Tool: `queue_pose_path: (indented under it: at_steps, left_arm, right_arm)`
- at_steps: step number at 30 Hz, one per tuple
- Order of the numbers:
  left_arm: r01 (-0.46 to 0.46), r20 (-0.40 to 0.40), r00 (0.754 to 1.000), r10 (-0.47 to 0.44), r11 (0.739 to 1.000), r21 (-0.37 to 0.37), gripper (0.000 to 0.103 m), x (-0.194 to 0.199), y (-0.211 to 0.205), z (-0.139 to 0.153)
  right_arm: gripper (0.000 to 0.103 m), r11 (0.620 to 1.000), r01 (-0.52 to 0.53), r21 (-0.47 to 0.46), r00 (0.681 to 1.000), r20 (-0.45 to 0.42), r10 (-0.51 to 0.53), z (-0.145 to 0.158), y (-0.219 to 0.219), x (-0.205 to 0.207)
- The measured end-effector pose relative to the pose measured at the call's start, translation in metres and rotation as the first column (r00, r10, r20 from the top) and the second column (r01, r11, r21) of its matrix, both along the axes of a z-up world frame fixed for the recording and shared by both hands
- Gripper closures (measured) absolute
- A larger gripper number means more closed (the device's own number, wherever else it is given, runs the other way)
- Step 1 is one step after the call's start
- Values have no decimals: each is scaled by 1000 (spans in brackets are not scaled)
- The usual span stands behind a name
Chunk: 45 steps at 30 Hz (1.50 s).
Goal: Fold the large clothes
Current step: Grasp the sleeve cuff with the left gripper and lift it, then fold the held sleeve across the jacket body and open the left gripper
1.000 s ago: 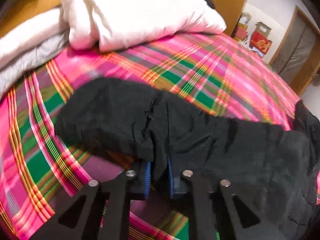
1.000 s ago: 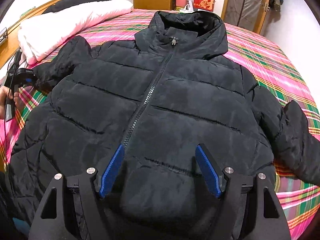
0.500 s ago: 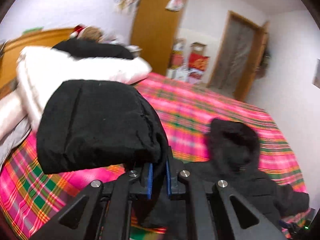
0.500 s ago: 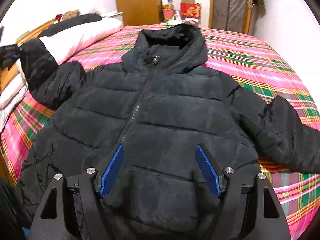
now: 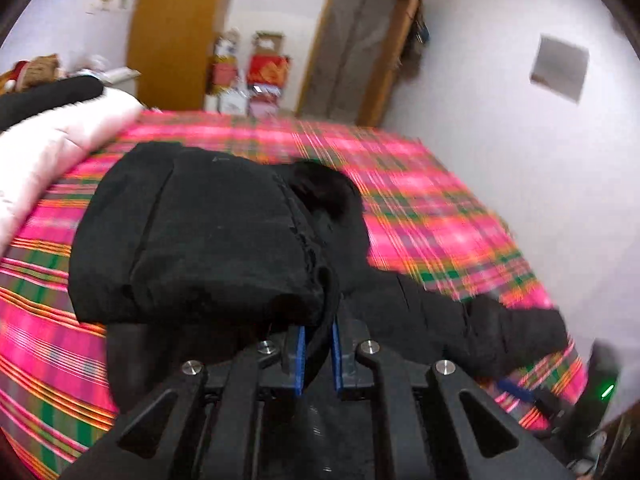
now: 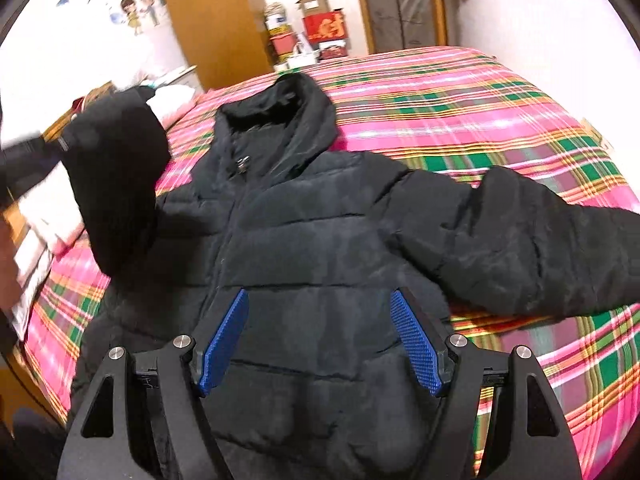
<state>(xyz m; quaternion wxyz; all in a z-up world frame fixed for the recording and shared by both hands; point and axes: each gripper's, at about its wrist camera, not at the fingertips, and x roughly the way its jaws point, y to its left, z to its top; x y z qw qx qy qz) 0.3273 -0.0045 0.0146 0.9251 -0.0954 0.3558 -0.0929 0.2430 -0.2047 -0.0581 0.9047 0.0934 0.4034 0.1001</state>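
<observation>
black jacket (image 6: pixel 320 248), one sleeve (image 5: pixel 200 240) lifted by left gripper (image 5: pixel 318 354)

Home bedroom: plaid-covered bed (image 6: pixel 460 120), wooden wardrobe (image 6: pixel 212 20).

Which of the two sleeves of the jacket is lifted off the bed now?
The sleeve clamped in the left gripper is raised above the bed; the other sleeve lies flat, untouched.

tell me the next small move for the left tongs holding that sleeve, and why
Probably carry the sleeve across and lay it on the jacket chest. The left tongs are shut on its cuff, lifted off the bed, while the body lies flat and zipped; the right tongs hang open above it.
</observation>
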Motion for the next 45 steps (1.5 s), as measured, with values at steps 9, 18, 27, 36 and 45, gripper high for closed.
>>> queue_pose_path:
  at_steps: [9, 18, 27, 36, 45]
  left_arm:
    - [162, -176, 970, -166, 986, -41, 64, 4, -55, -94]
    - [273, -151, 947, -283, 959, -81, 42, -18, -79, -86]
    - [230, -24, 972, -234, 966, -119, 42, -65, -13, -17]
    - [-36, -93, 995, 33, 999, -34, 41, -53, 79, -54]
    - [-169, -324, 933, 157, 986, -9, 41, -18, 119, -126]
  right_arm:
    - [29, 999, 38, 38, 998, -41, -37, -7, -16, 13]
    - [29, 998, 48, 31, 999, -3, -48, -3, -21, 11]
    - [29, 992, 128, 18, 986, 109, -129, 16, -32, 2]
    - [30, 999, 37, -1, 991, 130, -37, 8, 0, 10]
    - [56, 991, -82, -102, 989, -128, 68, -88, 49, 60]
